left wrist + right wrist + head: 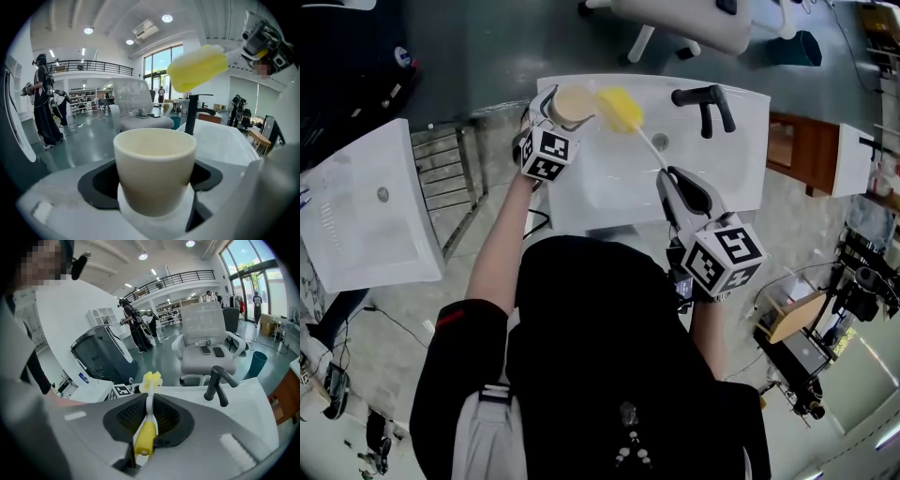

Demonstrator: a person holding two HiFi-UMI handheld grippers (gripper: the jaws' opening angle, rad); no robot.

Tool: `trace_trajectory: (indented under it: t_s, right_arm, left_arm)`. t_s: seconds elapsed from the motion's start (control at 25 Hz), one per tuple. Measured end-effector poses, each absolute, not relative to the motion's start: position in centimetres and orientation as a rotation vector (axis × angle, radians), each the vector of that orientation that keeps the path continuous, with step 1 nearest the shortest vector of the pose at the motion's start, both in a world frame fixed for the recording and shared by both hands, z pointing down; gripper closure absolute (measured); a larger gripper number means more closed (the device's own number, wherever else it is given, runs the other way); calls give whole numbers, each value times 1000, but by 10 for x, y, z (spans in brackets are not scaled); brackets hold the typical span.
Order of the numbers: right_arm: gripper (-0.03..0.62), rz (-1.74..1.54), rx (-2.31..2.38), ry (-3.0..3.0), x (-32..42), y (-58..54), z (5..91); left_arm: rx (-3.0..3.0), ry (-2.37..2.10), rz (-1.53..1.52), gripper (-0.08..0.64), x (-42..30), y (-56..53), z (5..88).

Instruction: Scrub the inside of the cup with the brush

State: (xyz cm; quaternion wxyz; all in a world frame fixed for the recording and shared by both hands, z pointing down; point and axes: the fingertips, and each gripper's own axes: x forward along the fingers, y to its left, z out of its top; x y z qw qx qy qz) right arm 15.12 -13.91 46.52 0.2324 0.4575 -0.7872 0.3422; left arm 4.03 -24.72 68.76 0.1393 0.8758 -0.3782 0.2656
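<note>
A cream cup (572, 104) (155, 170) is held upright over the left end of the white sink (609, 187), with my left gripper (559, 122) (154, 187) shut on it. The brush has a yellow sponge head (620, 109) (198, 68) (151, 379) on a thin white stem with a yellow grip (145, 438). My right gripper (679, 191) (146, 427) is shut on that handle. The sponge head hangs just right of the cup's rim, outside the cup. The cup looks empty inside.
A black tap (705, 103) (217, 383) stands at the sink's back right, the drain (659, 142) near the middle. A second white basin (356, 206) and a metal rack (450, 178) lie to the left. An office chair (208, 345) stands beyond the sink.
</note>
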Motion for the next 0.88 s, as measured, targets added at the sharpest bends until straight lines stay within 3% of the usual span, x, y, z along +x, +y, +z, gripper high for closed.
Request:
trace_trajectory:
  t_s: [0.88]
  right_arm:
    - [551, 977, 1306, -2124, 169, -120, 473]
  left_arm:
    - [2586, -1046, 761, 114, 41, -252, 708]
